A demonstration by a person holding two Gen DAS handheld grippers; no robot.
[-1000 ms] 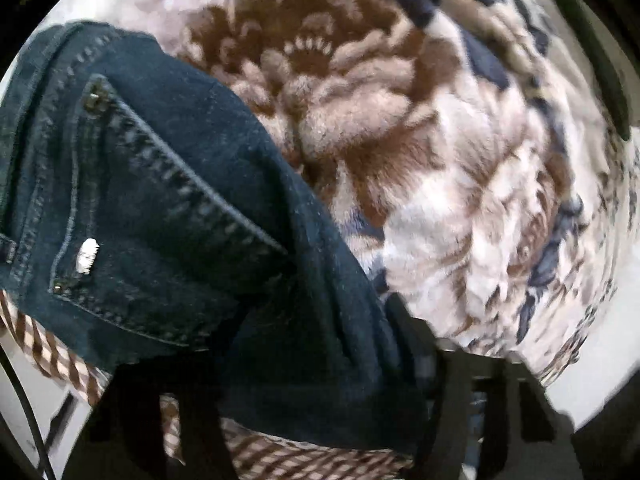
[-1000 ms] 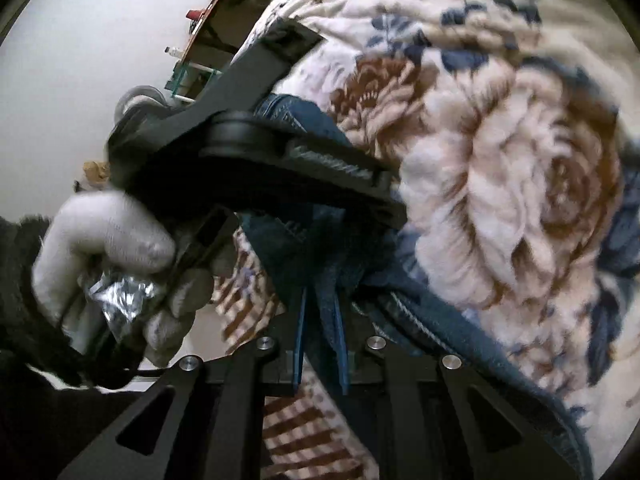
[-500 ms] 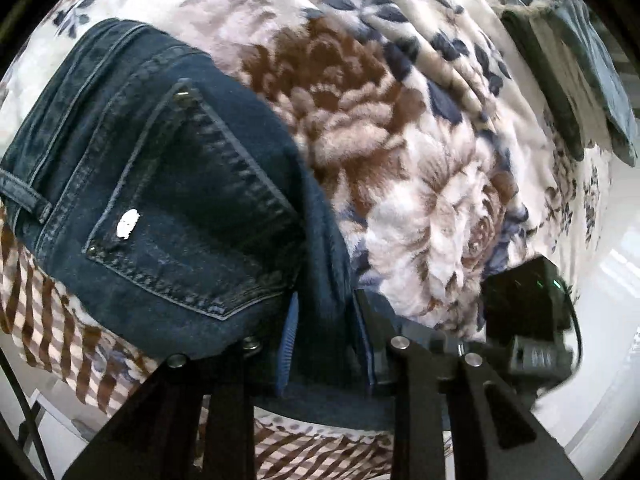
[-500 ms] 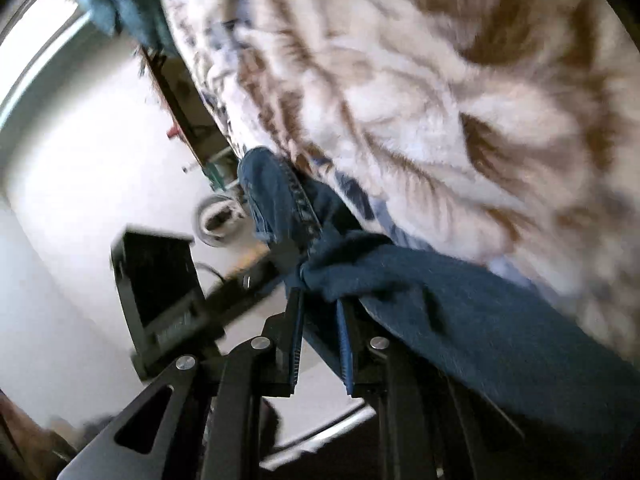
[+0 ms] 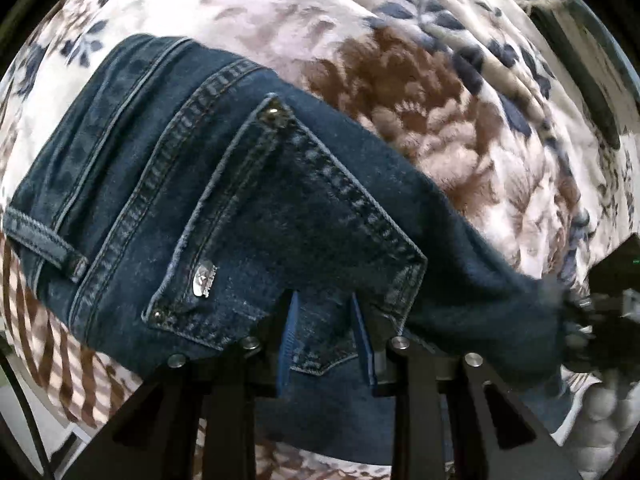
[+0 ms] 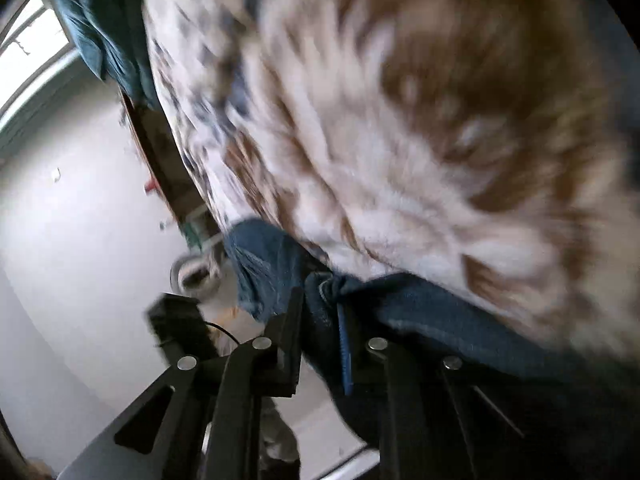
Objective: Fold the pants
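Two grippers: both pinch the same dark denim pants (image 5: 248, 216).
Left gripper (image 5: 326, 336): pressed onto a fold beneath the back pocket (image 5: 288, 236); most of the denim spreads toward 11 o'clock over the floral blanket (image 5: 460, 92).
Right gripper (image 6: 320, 340): jaws closing, bunched denim (image 6: 420, 316) between them, trailing toward 3 o'clock along the blanket's edge; this view is blurred.

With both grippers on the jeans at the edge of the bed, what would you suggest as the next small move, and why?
Probably carry the held denim a little further onto the floral blanket before releasing. The left gripper pinches the jeans below the back pocket; the right gripper is closing on a bunched fold, and some denim appears to hang over the bed's edge.
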